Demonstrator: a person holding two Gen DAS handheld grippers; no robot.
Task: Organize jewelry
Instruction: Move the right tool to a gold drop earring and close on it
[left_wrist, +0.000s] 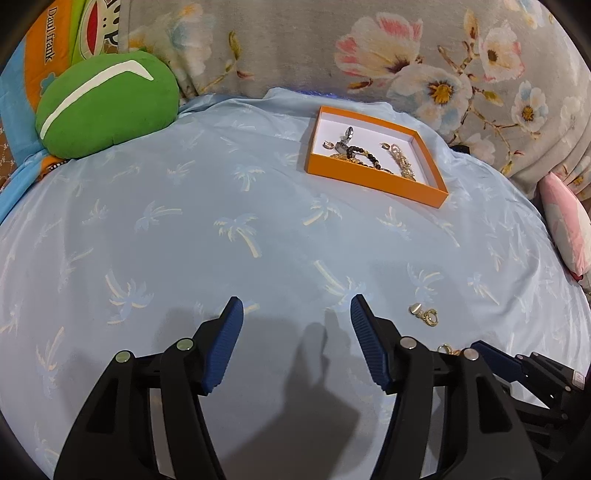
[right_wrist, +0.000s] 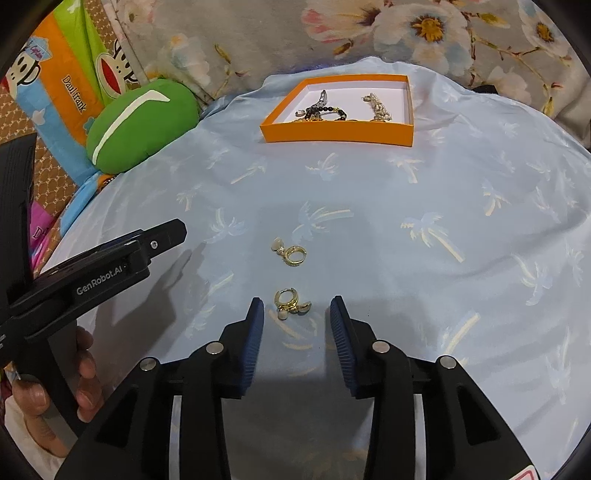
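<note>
An orange tray (right_wrist: 336, 134) with a white floor stands at the far side of the blue palm-print sheet (right_wrist: 406, 206); it also shows in the left wrist view (left_wrist: 373, 181). It holds a bead bracelet (right_wrist: 332, 109), a pearl chain (right_wrist: 378, 107) and small earrings. Two gold earrings lie loose on the sheet: a near one (right_wrist: 291, 301) and a farther one (right_wrist: 290, 253). My right gripper (right_wrist: 297, 306) is open, low over the sheet, its fingertips on either side of the near earring. My left gripper (left_wrist: 297, 306) is open and empty, left of the farther earring (left_wrist: 424, 314).
A green cushion (left_wrist: 107, 99) lies at the back left. A floral grey blanket (left_wrist: 424, 48) runs along the back. A pink pillow (left_wrist: 569, 225) sits at the right edge. The left gripper body (right_wrist: 92, 273) and the hand holding it show at the left of the right wrist view.
</note>
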